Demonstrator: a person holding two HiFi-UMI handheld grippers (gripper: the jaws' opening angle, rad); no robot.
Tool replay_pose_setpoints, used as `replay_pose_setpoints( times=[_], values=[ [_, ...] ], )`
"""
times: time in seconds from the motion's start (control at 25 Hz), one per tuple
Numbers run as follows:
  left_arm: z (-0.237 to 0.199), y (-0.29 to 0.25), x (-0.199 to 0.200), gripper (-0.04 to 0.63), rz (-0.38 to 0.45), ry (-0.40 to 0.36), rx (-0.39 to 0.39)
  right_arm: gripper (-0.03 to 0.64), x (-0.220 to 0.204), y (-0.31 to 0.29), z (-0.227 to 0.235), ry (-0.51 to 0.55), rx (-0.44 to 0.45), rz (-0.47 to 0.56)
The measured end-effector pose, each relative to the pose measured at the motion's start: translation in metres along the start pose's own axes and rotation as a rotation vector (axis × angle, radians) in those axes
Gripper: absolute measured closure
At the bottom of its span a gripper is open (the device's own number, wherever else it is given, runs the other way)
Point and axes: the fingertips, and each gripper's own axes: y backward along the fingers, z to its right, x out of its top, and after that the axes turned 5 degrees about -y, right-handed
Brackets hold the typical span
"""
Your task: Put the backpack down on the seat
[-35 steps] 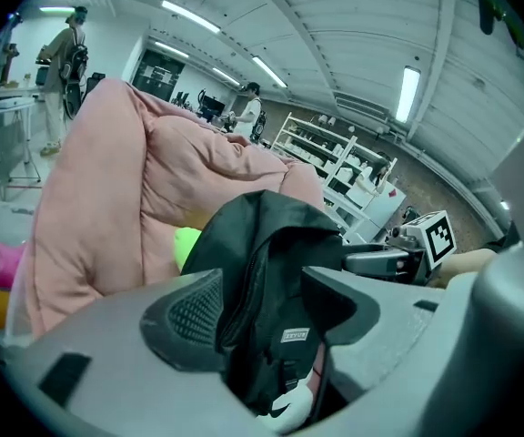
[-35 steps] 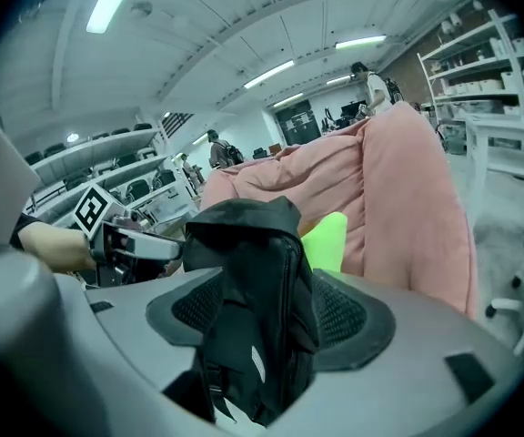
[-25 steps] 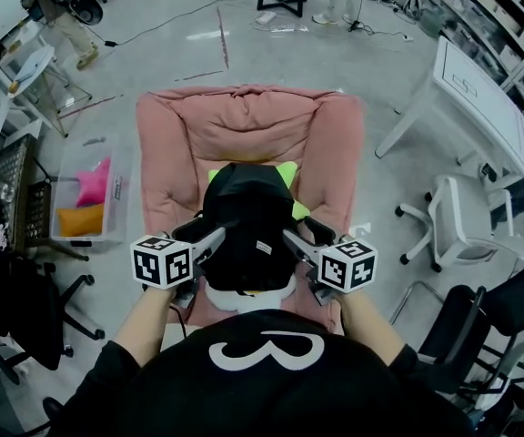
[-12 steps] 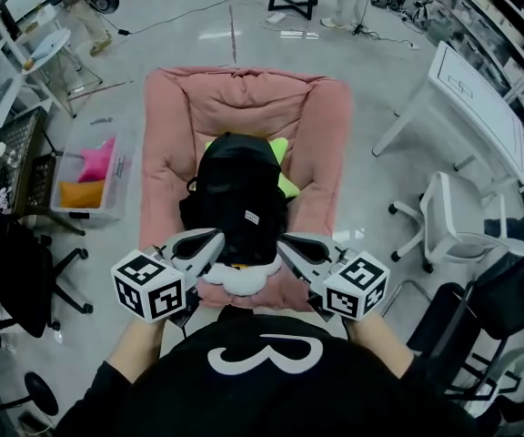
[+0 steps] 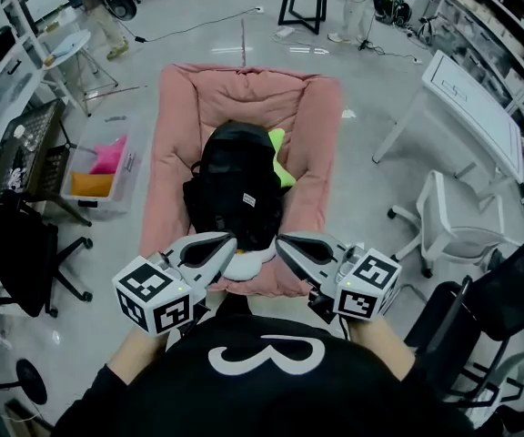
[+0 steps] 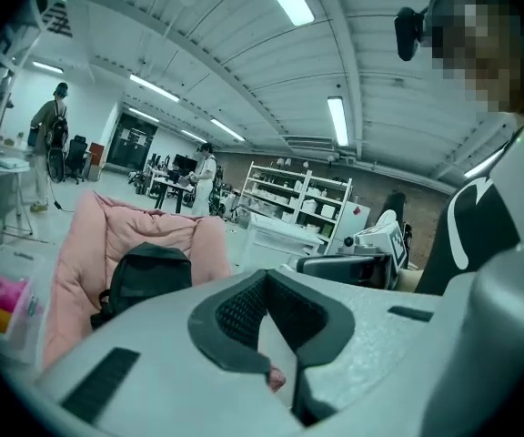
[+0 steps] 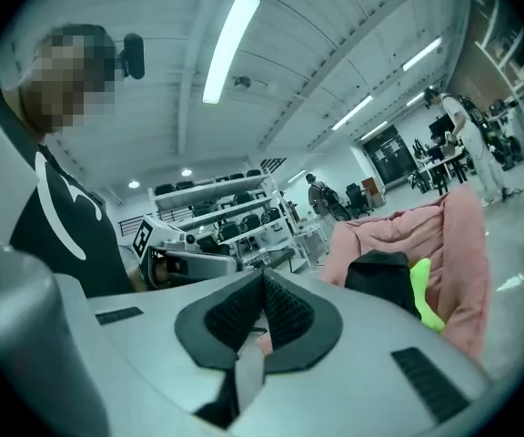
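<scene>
A black backpack (image 5: pixel 235 188) rests upright on the pink cushioned seat (image 5: pixel 180 116), over a lime-green cushion (image 5: pixel 281 160) and a white one (image 5: pixel 244 263). It also shows in the left gripper view as the backpack (image 6: pixel 148 276) and in the right gripper view as the backpack (image 7: pixel 380 280). My left gripper (image 5: pixel 226 242) hovers shut and empty by the seat's front edge, clear of the bag. My right gripper (image 5: pixel 282 243) is beside it, also shut with nothing held. The two tips point toward each other with a gap between them.
A clear bin (image 5: pixel 98 173) with pink and orange items stands left of the seat. A black office chair (image 5: pixel 16 253) is at the near left, a white chair (image 5: pixel 453 226) and white table (image 5: pixel 476 98) at the right. People stand at the far end.
Both grippers let go of the backpack's sides, drew back toward me and closed. The backpack stays on the seat.
</scene>
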Motion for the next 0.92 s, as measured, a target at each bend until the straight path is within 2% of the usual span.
replay_pose_setpoints(
  times=[0.12, 0.28, 0.48, 0.92],
  values=[
    [0.016, 0.008, 0.004, 0.589, 0.013, -0.008, -0.002, 0.612, -0.002, 0.010, -0.013, 0.016, -0.007, -0.010],
    [0.034, 0.016, 0.004, 0.589, 0.016, -0.024, 0.000, 0.612, -0.007, 0.022, -0.020, -0.005, -0.029, -0.010],
    [0.048, 0.023, 0.003, 0.589, 0.008, -0.045, 0.021, 0.612, -0.002, 0.036, -0.031, -0.053, -0.015, 0.026],
    [0.071, 0.035, 0.001, 0.589, 0.023, -0.061, 0.042, 0.612, -0.012, 0.062, -0.047, -0.005, -0.071, 0.020]
  ],
)
